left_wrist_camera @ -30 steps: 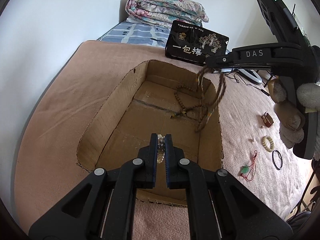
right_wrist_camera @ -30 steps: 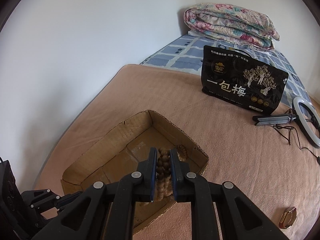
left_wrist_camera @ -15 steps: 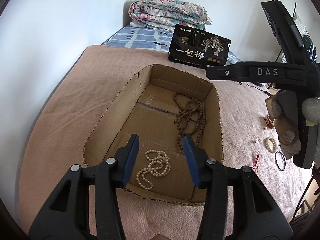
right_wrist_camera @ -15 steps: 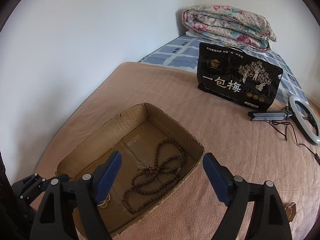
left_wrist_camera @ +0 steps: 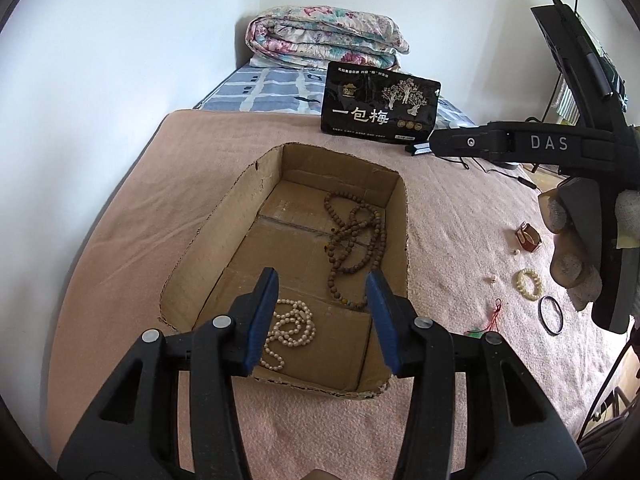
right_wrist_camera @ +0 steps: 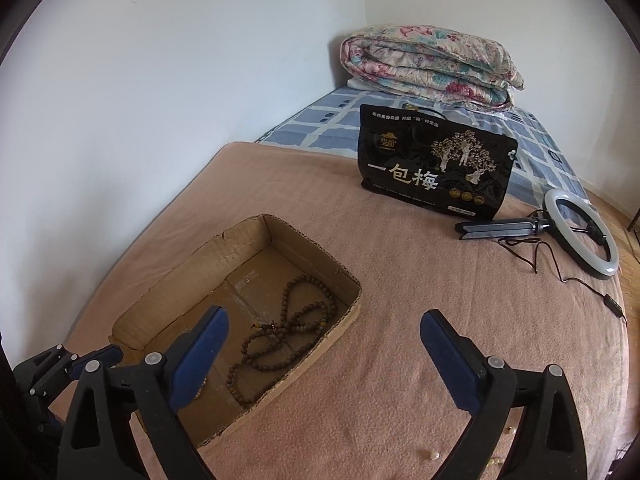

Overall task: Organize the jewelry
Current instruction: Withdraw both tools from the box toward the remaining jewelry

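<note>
A shallow cardboard box [left_wrist_camera: 236, 208] lies on the pink blanket. Inside it lie a brown wooden bead necklace [left_wrist_camera: 354, 240] and a white pearl necklace [left_wrist_camera: 290, 328]. My left gripper [left_wrist_camera: 322, 318] is open and empty above the box's near end, over the pearls. My right gripper [right_wrist_camera: 324, 356] is open and empty above the box's right edge [right_wrist_camera: 348, 312]; the brown beads [right_wrist_camera: 280, 332] lie below it. To the right of the box lie a cream bead bracelet [left_wrist_camera: 528, 284], a black ring [left_wrist_camera: 550, 315], a red-corded green pendant [left_wrist_camera: 486, 326] and a small brown item [left_wrist_camera: 528, 238].
A black snack bag [left_wrist_camera: 380, 108] stands behind the box, with a folded floral quilt [left_wrist_camera: 328, 42] further back. A ring light on a stand [right_wrist_camera: 580, 232] with its cable lies at the right. The wall runs along the left. Small loose beads [right_wrist_camera: 432, 456] lie near the right gripper.
Both grippers opened and let their necklaces fall into the box: the pearls from the left, the brown beads from the right. Both then drew back and up from the box.
</note>
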The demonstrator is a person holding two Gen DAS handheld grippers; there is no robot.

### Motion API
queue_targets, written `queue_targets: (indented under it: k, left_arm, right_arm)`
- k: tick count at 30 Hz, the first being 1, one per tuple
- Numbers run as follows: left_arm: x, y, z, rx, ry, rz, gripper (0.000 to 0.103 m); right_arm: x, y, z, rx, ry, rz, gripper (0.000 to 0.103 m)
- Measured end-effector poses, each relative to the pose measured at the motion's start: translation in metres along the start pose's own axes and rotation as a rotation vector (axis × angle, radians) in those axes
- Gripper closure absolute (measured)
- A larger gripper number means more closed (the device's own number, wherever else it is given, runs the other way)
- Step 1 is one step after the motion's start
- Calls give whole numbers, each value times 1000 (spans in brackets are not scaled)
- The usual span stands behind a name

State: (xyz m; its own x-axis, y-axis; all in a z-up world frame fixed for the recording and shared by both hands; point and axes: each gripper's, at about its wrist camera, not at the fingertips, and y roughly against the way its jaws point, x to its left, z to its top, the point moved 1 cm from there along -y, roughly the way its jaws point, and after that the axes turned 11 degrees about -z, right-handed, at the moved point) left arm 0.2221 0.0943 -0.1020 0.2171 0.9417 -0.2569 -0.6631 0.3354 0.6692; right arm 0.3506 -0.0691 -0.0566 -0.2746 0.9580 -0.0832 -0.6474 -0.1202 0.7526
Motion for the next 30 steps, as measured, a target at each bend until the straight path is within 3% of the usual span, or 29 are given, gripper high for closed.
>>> queue_targets:
  k: [6,14,30]
  left_arm:
    - [-19,3,0,3,-22,-27,56]
    - [-50,3,-2,9,-60,-93,56]
    - [-115,-17,-18,77,-155,-189,56]
  right_arm:
    - [-22,23,-6,-49,-7,-77,0]
    - [-60,50,-19,-65,-58,-106,0]
    - [-148,93,-78,-59,-138,-184,0]
